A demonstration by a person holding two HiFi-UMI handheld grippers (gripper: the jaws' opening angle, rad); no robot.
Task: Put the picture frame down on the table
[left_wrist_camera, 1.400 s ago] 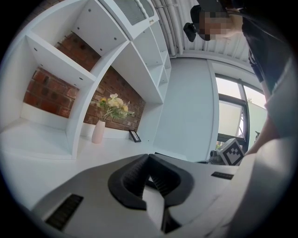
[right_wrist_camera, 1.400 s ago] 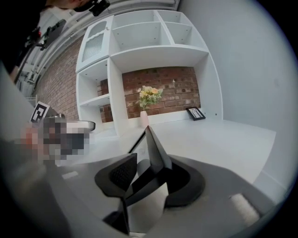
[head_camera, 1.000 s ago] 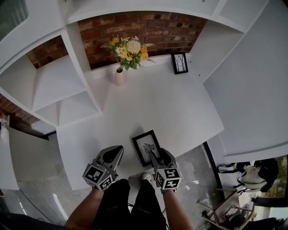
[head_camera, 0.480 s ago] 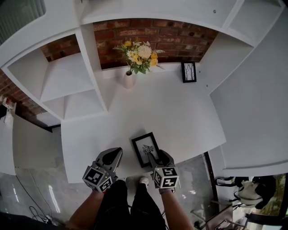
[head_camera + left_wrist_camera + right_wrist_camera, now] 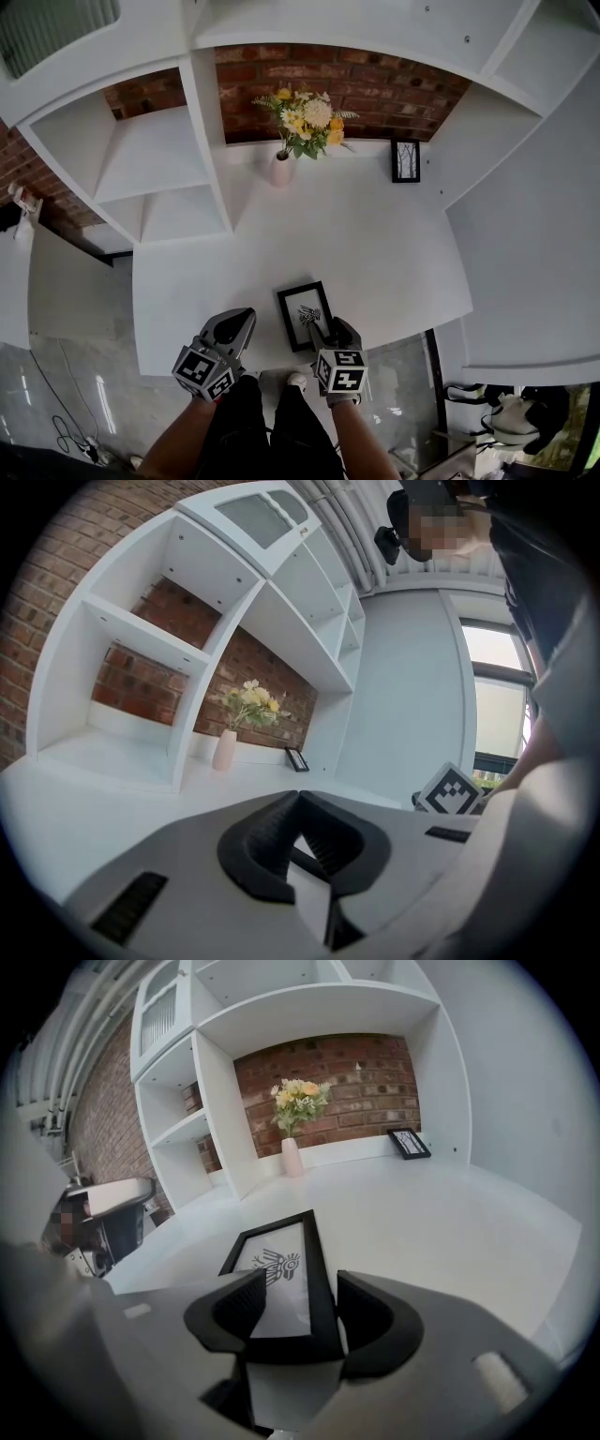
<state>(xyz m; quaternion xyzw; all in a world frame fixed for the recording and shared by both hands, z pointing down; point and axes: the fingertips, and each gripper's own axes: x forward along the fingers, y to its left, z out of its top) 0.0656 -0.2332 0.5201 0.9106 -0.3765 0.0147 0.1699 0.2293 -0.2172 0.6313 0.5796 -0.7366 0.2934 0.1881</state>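
Now your white surface [image 5: 375, 234] carries the frame [image 5: 304, 313] flat near its front edge; your right tongs [image 5: 302, 1290] have just been opening and stand wide astride its near end; your left tongs [image 5: 298, 801] are closed, empty

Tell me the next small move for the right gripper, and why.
Probably draw the right gripper straight back. The picture frame lies flat on the table, and the jaws have just been opening, with its near edge between them, seemingly free.

Bright, even daylight; strong fisheye bending at every edge, dark vignette corners in both gripper views, near foreground softly blurred.
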